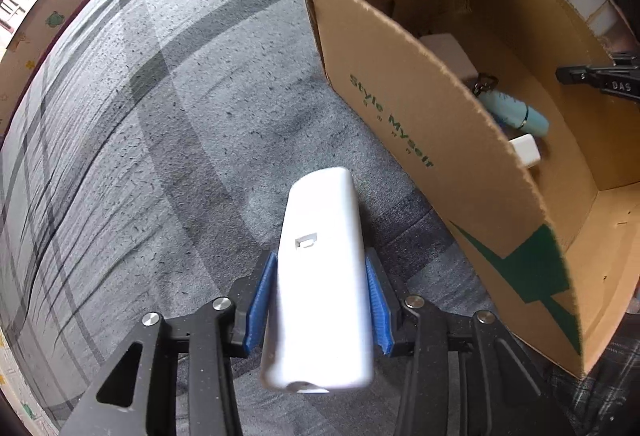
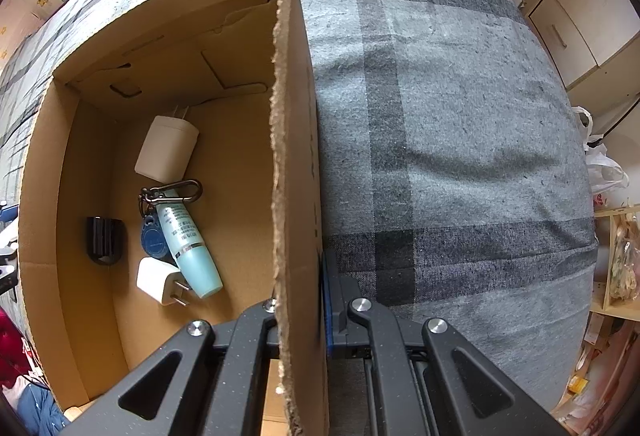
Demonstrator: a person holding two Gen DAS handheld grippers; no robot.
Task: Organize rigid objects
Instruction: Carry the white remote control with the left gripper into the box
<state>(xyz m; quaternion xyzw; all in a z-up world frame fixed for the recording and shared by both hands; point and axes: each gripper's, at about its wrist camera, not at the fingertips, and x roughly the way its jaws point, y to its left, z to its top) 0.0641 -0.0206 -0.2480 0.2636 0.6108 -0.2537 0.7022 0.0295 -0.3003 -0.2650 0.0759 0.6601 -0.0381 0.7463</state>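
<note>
The left gripper (image 1: 320, 300) grasps a white power bank (image 1: 320, 276), its blue pads (image 1: 260, 300) pressed against the two long sides. The power bank points away from the camera, lifted above the grey plaid bedspread (image 1: 140, 135), with a small port showing on its upper face. To its right, close by, stands an open cardboard box (image 1: 420, 115) with green lettering on its near wall; that wall rises between the power bank and the inside of the box.

The right gripper (image 2: 300, 312) is clamped on the right wall of the same box (image 2: 296, 155), one finger inside and one outside, the torn cardboard edge running up between them. In the left wrist view its black tip shows at the far right wall.

On the box floor lie a larger white charger (image 2: 166, 149) at the far end, a key ring with a blue tag (image 2: 154, 236) nearer, a pale blue tube (image 2: 190, 248) touching the tag, a small white plug (image 2: 158, 282) at the tube's near end, and a black ribbed object (image 2: 105, 240) by the left wall, apart from the rest.

Beyond the bedspread (image 2: 460, 155) on the right are pale cupboard doors (image 2: 568, 15), white plastic bags (image 2: 604, 163) and a wooden shelf (image 2: 616, 256).
</note>
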